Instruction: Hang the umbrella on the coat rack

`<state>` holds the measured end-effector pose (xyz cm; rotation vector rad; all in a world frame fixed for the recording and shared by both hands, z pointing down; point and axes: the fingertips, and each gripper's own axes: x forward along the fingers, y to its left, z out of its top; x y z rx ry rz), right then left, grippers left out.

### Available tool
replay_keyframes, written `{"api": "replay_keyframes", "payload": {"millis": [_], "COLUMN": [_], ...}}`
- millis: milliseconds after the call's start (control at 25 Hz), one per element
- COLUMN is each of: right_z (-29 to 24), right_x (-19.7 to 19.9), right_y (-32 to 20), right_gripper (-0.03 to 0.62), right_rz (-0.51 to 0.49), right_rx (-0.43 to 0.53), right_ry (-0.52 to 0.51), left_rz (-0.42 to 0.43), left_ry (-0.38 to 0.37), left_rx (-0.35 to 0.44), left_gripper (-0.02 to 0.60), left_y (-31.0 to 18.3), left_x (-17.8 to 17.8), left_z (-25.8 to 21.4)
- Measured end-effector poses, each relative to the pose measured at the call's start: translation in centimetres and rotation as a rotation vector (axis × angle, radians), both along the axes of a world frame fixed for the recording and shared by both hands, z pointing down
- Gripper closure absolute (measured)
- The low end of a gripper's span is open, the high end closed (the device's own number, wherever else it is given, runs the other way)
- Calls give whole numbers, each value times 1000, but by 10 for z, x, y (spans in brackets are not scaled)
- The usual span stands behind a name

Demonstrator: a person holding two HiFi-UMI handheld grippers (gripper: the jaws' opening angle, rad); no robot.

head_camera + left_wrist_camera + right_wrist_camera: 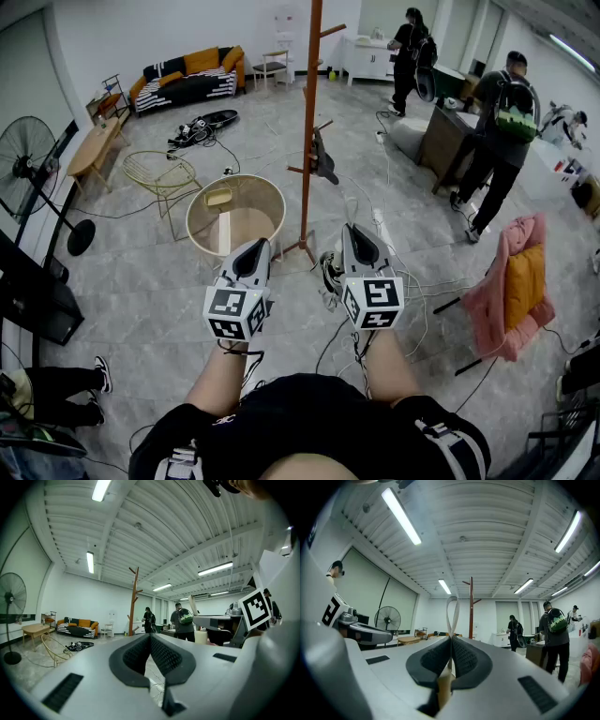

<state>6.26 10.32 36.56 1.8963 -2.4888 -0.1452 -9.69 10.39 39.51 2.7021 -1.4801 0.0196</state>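
Note:
The coat rack [307, 141], a tall red-brown wooden pole with pegs, stands on the floor ahead of both grippers; it also shows far off in both gripper views [134, 597] [471, 606]. My right gripper [356, 236] [451, 638] is held level and is shut on the umbrella's pale strap loop [452, 613], which stands up beyond the pads. A beige part of the umbrella [444, 691] shows below the jaws. A black-and-white bundle [330, 274] hangs beside that gripper, likely the umbrella's body. My left gripper [253, 249] [150, 635] is level, shut and holds nothing.
A dark item [324, 161] hangs on a lower peg. A round wire table [234, 216] and a yellow wire chair [164, 173] stand left of the rack. A pink chair [511, 291], two standing people [497, 141], a fan [28, 178] and floor cables [412, 281] surround.

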Motion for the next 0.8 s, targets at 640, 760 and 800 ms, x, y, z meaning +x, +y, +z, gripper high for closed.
{"api": "replay_keyframes", "payload": {"millis": [640, 760, 800], "right_z": [12, 7, 7], "right_x": [-39, -40, -41], "right_y": [6, -3, -6], "right_gripper": [577, 577, 577], "right_rz": [35, 48, 50], "right_rx": [5, 8, 7], "right_ry": [-52, -57, -59], "left_rz": [51, 57, 57], "left_ry": [4, -2, -4], "left_rx": [-4, -17, -21], "left_gripper": [565, 565, 565], "left_y": [-1, -7, -10], "left_x": [-44, -50, -52], "left_z": [24, 27, 29]}}
